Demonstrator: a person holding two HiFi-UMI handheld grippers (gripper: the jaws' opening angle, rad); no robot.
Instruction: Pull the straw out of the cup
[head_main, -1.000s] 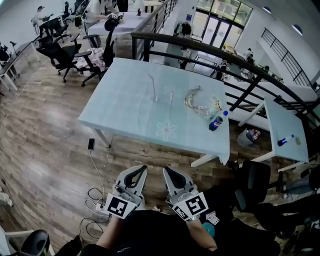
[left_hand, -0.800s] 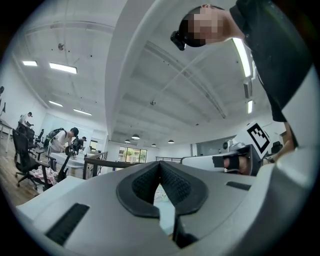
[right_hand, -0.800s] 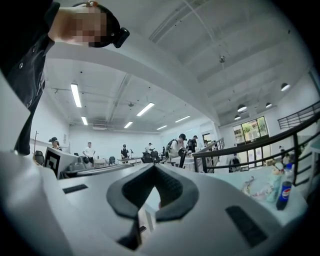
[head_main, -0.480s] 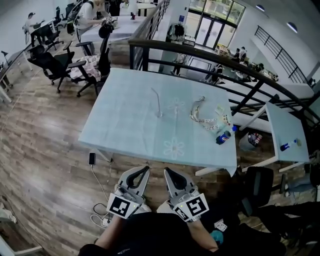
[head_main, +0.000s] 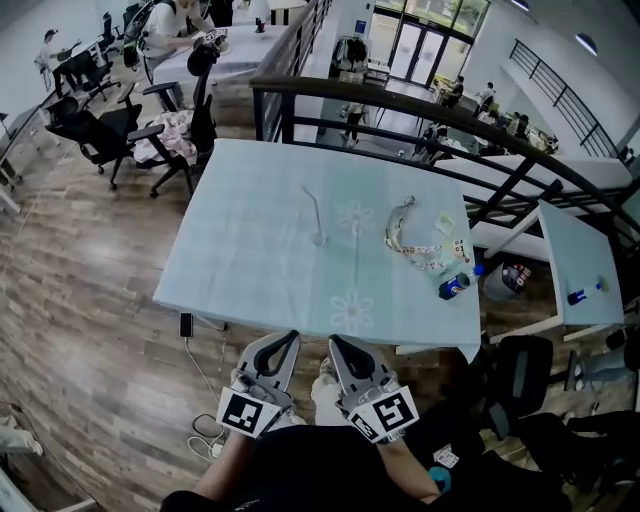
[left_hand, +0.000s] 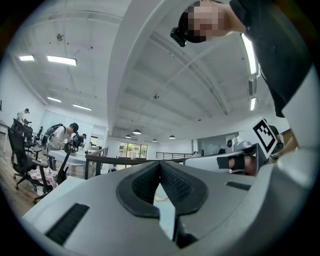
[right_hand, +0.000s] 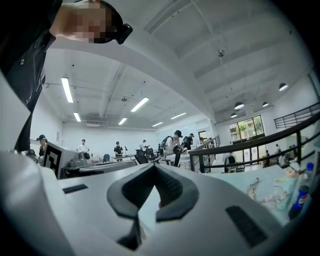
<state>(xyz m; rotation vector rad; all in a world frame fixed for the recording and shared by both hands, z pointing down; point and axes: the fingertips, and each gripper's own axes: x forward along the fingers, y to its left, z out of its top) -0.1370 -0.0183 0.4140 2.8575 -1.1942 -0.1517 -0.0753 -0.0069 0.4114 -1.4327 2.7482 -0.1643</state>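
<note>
A thin pale straw (head_main: 313, 207) stands tilted in a clear cup (head_main: 319, 238) near the middle of the light blue table (head_main: 240, 250). The cup is faint and hard to make out. Both grippers are held side by side at the bottom of the head view, short of the table's near edge and far from the cup. The left gripper (head_main: 289, 337) (left_hand: 160, 164) is shut with nothing between its pads. The right gripper (head_main: 334, 341) (right_hand: 154, 167) is also shut and empty. Neither gripper view shows the straw.
A lanyard (head_main: 413, 240) and a blue-labelled bottle (head_main: 455, 285) (right_hand: 300, 197) lie at the table's right end. A dark railing (head_main: 400, 100) runs behind it. Office chairs (head_main: 100, 135) stand at the left, a phone (head_main: 186, 324) and cables lie on the wooden floor, and a second table (head_main: 575, 260) stands at the right.
The table has come nearer in the head view as the person moved toward it. Both grippers keep the same shut pose side by side.
</note>
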